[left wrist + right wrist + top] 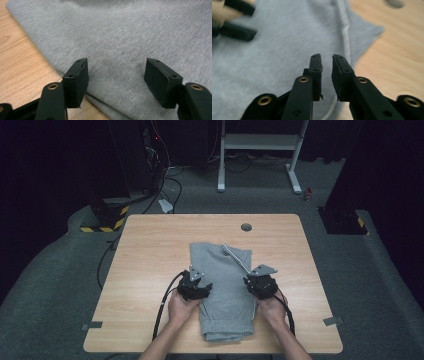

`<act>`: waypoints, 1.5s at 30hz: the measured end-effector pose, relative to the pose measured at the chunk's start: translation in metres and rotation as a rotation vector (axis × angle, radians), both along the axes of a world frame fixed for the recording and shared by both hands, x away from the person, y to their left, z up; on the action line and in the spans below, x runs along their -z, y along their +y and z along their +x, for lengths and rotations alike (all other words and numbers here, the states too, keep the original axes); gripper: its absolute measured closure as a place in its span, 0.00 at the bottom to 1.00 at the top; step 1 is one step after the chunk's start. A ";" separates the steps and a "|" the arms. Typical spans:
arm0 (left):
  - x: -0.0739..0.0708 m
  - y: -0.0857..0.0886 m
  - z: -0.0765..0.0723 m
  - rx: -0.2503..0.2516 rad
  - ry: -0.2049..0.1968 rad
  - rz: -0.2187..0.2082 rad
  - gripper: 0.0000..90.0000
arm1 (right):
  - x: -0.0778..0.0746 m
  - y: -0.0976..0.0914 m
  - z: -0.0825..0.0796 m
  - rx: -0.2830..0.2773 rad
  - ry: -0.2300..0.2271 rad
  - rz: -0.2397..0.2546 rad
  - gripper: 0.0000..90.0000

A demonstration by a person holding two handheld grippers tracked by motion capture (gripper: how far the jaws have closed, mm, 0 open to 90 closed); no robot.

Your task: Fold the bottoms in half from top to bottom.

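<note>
A grey folded garment with cuffed ends toward me lies in the middle of the wooden table. A pale seam strip runs along its right flap. My left gripper is at the garment's left edge, open. In the left gripper view its jaws stand wide apart just above the cloth, near the folded edge. My right gripper is at the garment's right edge. In the right gripper view its jaws are almost together, with a narrow gap and no cloth seen between them.
A round cable hole sits in the table's far middle. Grey tape tabs mark the near corners. A white desk frame and cables stand on the dark floor beyond. In the right gripper view my left gripper shows blurred at top left.
</note>
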State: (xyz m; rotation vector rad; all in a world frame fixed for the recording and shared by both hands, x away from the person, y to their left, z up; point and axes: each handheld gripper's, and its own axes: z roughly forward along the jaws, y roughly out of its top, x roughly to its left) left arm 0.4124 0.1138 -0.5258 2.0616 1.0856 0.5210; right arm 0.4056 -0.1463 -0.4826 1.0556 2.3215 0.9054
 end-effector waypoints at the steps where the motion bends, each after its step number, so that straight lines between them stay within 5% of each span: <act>1: 0.000 0.000 0.000 0.000 0.000 0.000 0.40 | 0.000 0.000 0.000 0.000 0.000 0.000 0.89; 2: 0.000 0.000 0.000 0.000 0.001 -0.001 0.40 | 0.012 0.001 0.002 -0.005 0.052 -0.004 0.90; 5: 0.000 0.001 -0.001 0.001 0.004 -0.003 0.40 | 0.025 -0.001 0.002 -0.014 0.095 -0.020 0.90; 11: 0.000 0.000 -0.005 0.009 -0.002 0.007 0.39 | 0.026 0.000 -0.015 -0.071 0.039 -0.091 0.88; 16: 0.000 0.002 -0.028 -0.001 0.004 -0.006 0.41 | 0.025 0.001 -0.017 -0.072 0.056 -0.084 0.87; 20: -0.003 0.004 -0.026 -0.015 0.037 -0.008 0.42 | 0.022 0.002 -0.018 -0.102 0.090 -0.082 0.81; 22: -0.007 0.005 -0.019 -0.022 0.032 -0.008 0.42 | 0.016 0.002 -0.013 -0.093 0.121 -0.054 0.76; 27: -0.010 0.013 0.003 -0.066 0.036 -0.025 0.43 | -0.002 0.001 0.000 -0.041 0.050 0.016 0.75; 29: -0.009 0.015 0.010 -0.081 0.050 -0.028 0.42 | -0.006 0.002 0.010 -0.014 0.059 0.034 0.75; 32: -0.005 0.017 0.016 -0.087 0.065 -0.031 0.42 | -0.010 0.005 0.023 0.010 0.065 0.039 0.75; 39: 0.000 0.017 0.011 -0.077 0.011 -0.027 0.39 | -0.012 0.016 0.046 0.051 0.066 0.030 0.72; 45: 0.000 0.017 0.011 -0.081 0.013 -0.029 0.38 | -0.006 0.025 0.060 0.085 0.095 0.015 0.68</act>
